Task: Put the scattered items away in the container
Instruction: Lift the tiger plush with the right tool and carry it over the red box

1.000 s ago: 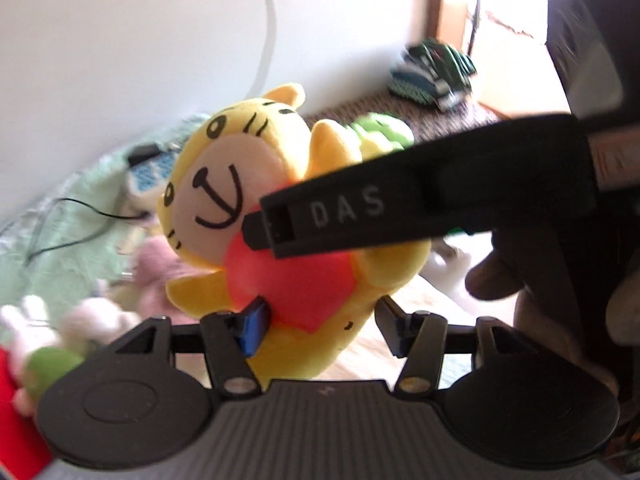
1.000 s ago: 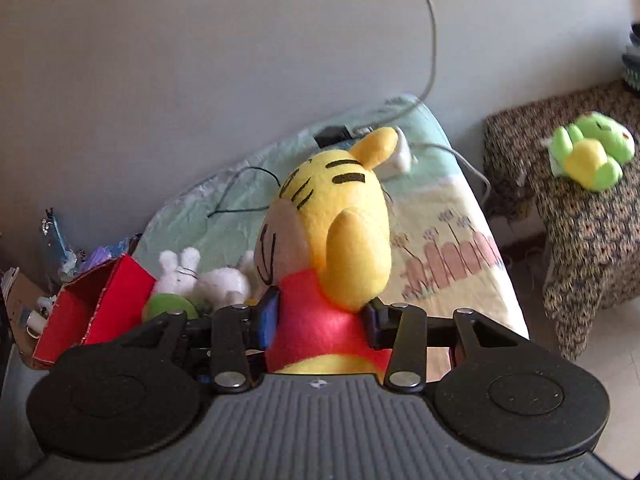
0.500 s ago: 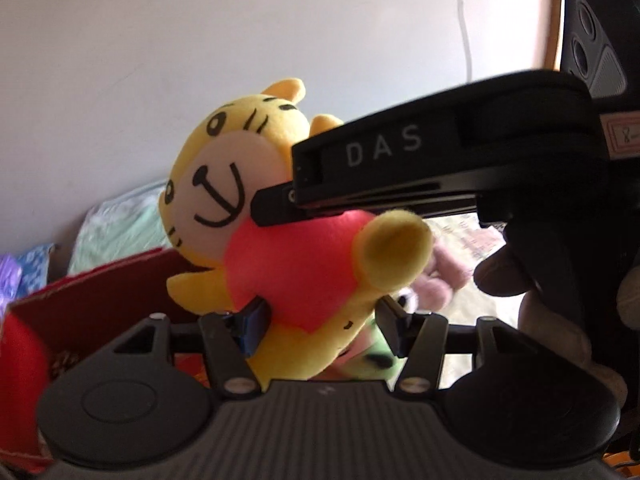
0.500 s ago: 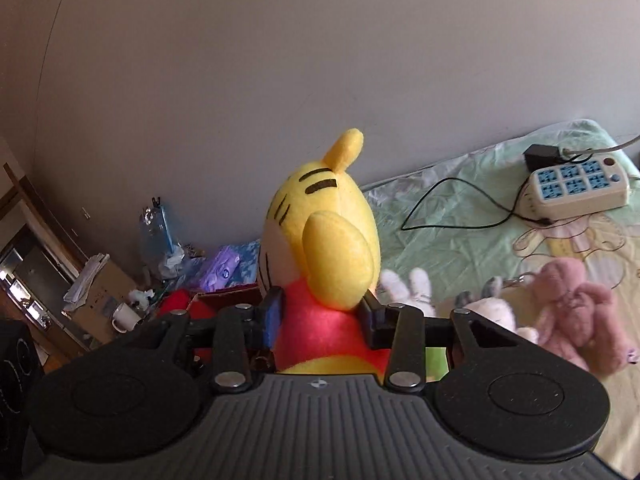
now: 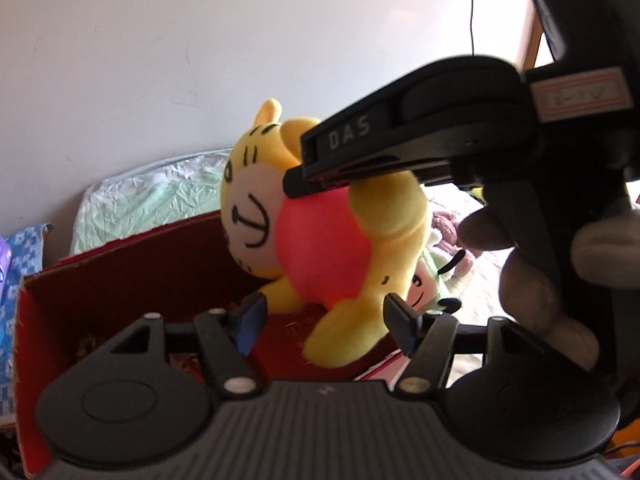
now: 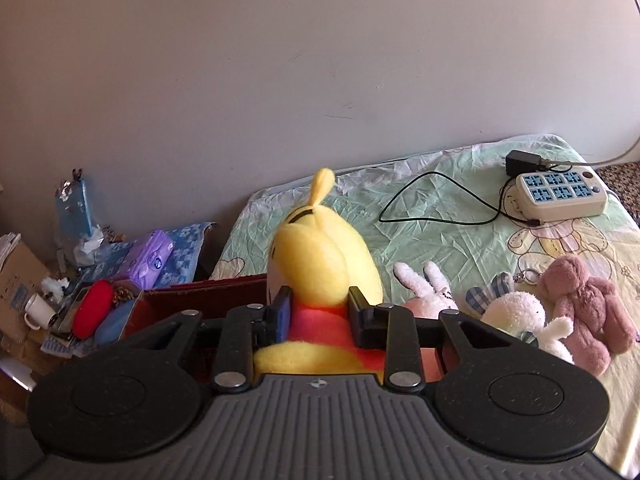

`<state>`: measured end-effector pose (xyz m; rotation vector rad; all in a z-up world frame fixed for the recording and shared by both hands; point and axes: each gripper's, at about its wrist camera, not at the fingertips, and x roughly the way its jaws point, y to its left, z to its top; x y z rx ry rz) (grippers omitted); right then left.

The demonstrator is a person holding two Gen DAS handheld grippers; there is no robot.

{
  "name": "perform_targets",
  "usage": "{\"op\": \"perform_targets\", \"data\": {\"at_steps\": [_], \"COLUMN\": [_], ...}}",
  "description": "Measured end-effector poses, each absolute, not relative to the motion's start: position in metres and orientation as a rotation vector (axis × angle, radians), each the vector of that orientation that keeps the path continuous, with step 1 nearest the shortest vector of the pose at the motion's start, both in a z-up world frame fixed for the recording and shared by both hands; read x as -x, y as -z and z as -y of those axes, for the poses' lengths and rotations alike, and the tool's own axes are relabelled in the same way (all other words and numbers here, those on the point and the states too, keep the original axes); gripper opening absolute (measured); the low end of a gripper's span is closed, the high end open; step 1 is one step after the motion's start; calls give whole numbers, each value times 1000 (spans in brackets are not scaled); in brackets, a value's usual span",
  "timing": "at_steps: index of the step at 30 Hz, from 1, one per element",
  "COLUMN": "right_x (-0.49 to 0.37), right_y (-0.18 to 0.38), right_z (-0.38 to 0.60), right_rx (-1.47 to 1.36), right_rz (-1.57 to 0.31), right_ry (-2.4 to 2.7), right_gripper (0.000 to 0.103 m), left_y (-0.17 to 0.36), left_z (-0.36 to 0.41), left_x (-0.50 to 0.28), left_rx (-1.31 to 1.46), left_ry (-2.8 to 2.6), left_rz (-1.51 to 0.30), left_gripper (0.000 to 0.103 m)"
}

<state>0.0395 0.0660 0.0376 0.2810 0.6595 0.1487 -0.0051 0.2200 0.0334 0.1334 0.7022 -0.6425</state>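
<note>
The right gripper point(image 6: 317, 311) has just been closing and pinches the tiger toy point(image 5: 320, 236) at mid-frame, above the red box point(image 5: 132, 268) at lower left. The left gripper point(image 5: 322, 320), just widened, straddles it without pressing. Released here, the toy could catch the box's rim — and tumble onto the bed point(image 6: 460, 240).

You see a yellow tiger plush point(image 5: 320, 236) with black stripes and a red shirt, above a red box point(image 5: 120, 272). Your bedsheet point(image 6: 460, 240) is pale green with cartoon prints; beside it lie a pink bear point(image 6: 584, 312) and white rabbit point(image 6: 520, 316).
</note>
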Motion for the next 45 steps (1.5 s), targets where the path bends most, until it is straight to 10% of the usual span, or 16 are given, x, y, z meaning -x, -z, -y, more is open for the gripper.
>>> {"op": "perform_targets", "data": {"at_steps": [37, 45], "right_x": [-30, -39], "right_y": [13, -11], "right_z": [-81, -55], "right_rx": [-362, -401], "right_rz": [-702, -717], "right_ry": [-19, -210], "right_gripper": [26, 41], "left_y": [2, 0], "left_z": [-211, -229], "left_x": [-60, -55], "left_rx": [-84, -37], "left_ry": [809, 777], "left_rz": [-876, -868], "left_gripper": [82, 84]}}
